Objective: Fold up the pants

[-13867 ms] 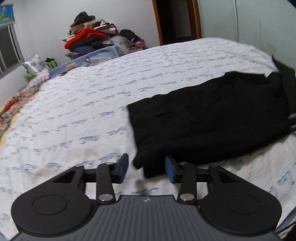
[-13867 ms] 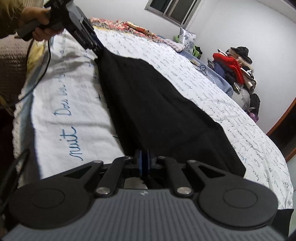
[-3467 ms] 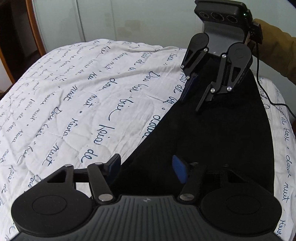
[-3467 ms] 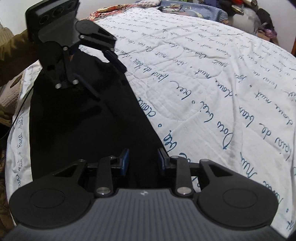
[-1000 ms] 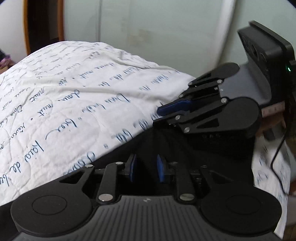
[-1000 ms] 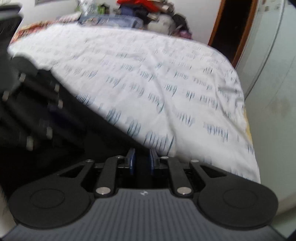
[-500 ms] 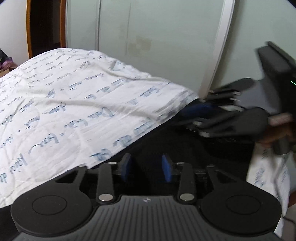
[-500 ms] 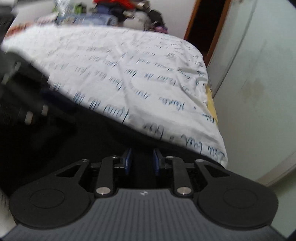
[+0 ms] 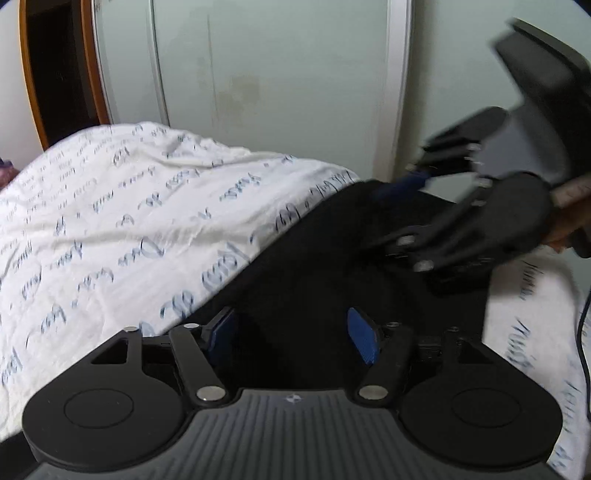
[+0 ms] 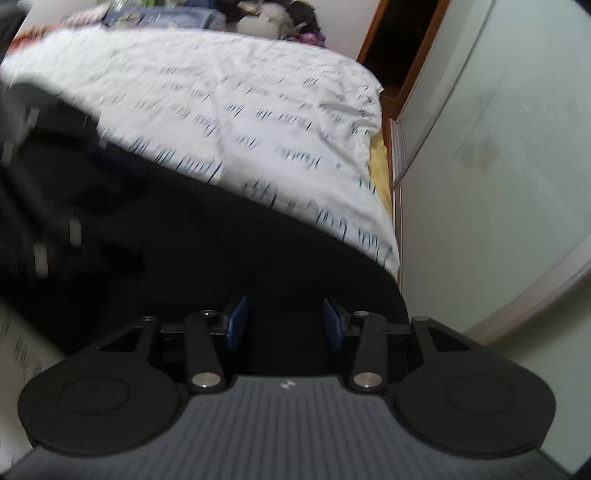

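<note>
The black pants (image 9: pixel 306 266) lie on the white bedspread near the bed's corner and also fill the lower left of the right wrist view (image 10: pixel 207 251). My left gripper (image 9: pixel 291 334) is open, its blue pads apart just above the black cloth. My right gripper (image 10: pixel 282 323) is open over the pants' edge at the bed corner. It appears blurred at the right of the left wrist view (image 9: pixel 436 206). The left gripper appears as a dark blur at the left of the right wrist view (image 10: pixel 40 221).
The white bedspread with blue writing (image 9: pixel 110 221) stretches away to the left. A pale green wardrobe (image 9: pixel 277 81) stands close behind the bed's end, also seen in the right wrist view (image 10: pixel 498 155). A dark doorway (image 10: pixel 399 40) and a clothes pile (image 10: pixel 266 14) are beyond.
Both grippers have opened wide and let go of the black cloth, which now lies on the bed. The right gripper has drawn back to the right.
</note>
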Motion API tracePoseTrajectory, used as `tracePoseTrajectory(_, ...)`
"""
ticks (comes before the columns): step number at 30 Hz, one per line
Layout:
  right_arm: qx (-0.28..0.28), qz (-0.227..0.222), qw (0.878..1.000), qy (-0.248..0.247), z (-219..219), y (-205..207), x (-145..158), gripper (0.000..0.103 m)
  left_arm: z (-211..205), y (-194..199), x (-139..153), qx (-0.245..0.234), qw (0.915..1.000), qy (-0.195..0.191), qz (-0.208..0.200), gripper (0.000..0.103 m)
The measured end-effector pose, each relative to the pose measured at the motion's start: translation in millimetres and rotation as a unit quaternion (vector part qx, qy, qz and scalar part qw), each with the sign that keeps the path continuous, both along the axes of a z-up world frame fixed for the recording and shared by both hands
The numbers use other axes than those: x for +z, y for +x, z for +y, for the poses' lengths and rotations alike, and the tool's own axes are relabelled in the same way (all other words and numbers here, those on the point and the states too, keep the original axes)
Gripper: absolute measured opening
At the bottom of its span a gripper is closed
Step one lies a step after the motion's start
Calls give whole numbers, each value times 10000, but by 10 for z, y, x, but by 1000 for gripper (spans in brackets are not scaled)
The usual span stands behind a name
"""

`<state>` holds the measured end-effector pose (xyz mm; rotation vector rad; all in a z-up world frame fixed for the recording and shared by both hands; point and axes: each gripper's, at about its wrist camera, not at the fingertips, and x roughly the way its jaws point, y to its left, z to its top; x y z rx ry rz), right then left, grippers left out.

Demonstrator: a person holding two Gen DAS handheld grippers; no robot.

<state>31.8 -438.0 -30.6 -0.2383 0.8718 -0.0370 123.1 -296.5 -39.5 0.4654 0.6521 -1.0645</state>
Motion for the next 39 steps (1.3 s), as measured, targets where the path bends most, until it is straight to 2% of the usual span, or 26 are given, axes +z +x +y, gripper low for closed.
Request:
tracePoseTrajectory(2, -89, -169, 9997, 125, -78, 212, -49, 60, -44, 17, 6, 195, 9998, 22, -100, 68)
tracePoseTrajectory(4, -184, -275, 9976, 611, -227, 351, -43, 60, 3, 13, 55, 271, 9996, -67, 15, 68)
tracePoseTrajectory(5, -258, -365, 9965, 710, -267, 338, -20, 57, 49, 1, 73, 237, 9997, -94, 51, 68)
tracePoseTrajectory(8, -476, -676, 9958, 393, -291, 44, 163, 50, 175, -54, 86, 255, 9997, -3, -31, 68)
tracePoseTrajectory(10, -460, -654, 9962, 345, -299, -199, 241, 47, 229, -90, 85, 262, 9997, 6, -29, 68)
tracePoseTrajectory(11, -411, -535, 9974, 268, -294, -300, 239, 41, 251, -101, 89, 275, 9996, -23, -5, 68)
tracePoseTrajectory(13, -354, -250, 9988, 230, -312, -340, 173, 26, 264, -137, 95, 252, 9996, -92, 11, 68)
tracePoseTrajectory(15, -321, 5, 9994, 130, -312, -253, 42, 25, 223, -155, 66, 199, 9998, -46, -43, 68)
tracePoseTrajectory(18, -506, -203, 9975, 454, -441, -9, -21, 25, 150, -124, 9, 263, 9996, 44, -90, 70)
tracePoseTrajectory(22, -869, -474, 9918, 804, -642, 204, -36, 32, 263, -106, 113, 348, 9993, -106, 111, 70)
tracePoseTrajectory(24, -1057, -669, 9901, 632, -643, 120, 53, 32, 351, -150, 156, 353, 9993, -46, -115, 70)
tracePoseTrajectory(26, -1014, -784, 9897, 646, -606, -55, 151, 32, 466, -199, 178, 397, 9987, 39, -314, 70)
tracePoseTrajectory(28, -797, -653, 9929, 592, -500, -231, 180, 32, 586, -223, 176, 460, 9984, 63, -324, 74)
tracePoseTrajectory(29, -637, -496, 9955, 497, -416, -308, 161, 32, 626, -219, 163, 487, 9984, 44, -271, 81)
tracePoseTrajectory(31, -395, -205, 9984, 348, -285, -374, 65, 34, 623, -184, 90, 572, 9982, 65, -195, 83)
tracePoseTrajectory(33, -510, -243, 9981, 249, -260, -323, -47, 44, 547, -111, -32, 547, 9982, 166, -199, 85)
tracePoseTrajectory(34, -667, -378, 9966, 291, -312, -271, -55, 57, 556, -61, -61, 594, 9981, 106, -133, 85)
tracePoseTrajectory(35, -888, -448, 9944, 369, -384, -221, -53, 64, 593, -17, -32, 741, 9972, 78, 12, 85)
tracePoseTrajectory(36, -1120, -538, 9913, 438, -422, -198, -39, 62, 666, -1, 33, 875, 9961, 9, 86, 84)
tracePoseTrajectory(37, -1260, -597, 9892, 448, -418, -183, 3, 49, 754, 0, 107, 929, 9956, -104, 12, 84)
tracePoseTrajectory(38, -1180, -663, 9900, 391, -357, -207, 55, 42, 832, -10, 164, 995, 9949, -128, -119, 84)
tracePoseTrajectory(39, -977, -734, 9919, 353, -266, -217, 105, 42, 908, -17, 209, 1097, 9936, -71, -260, 84)
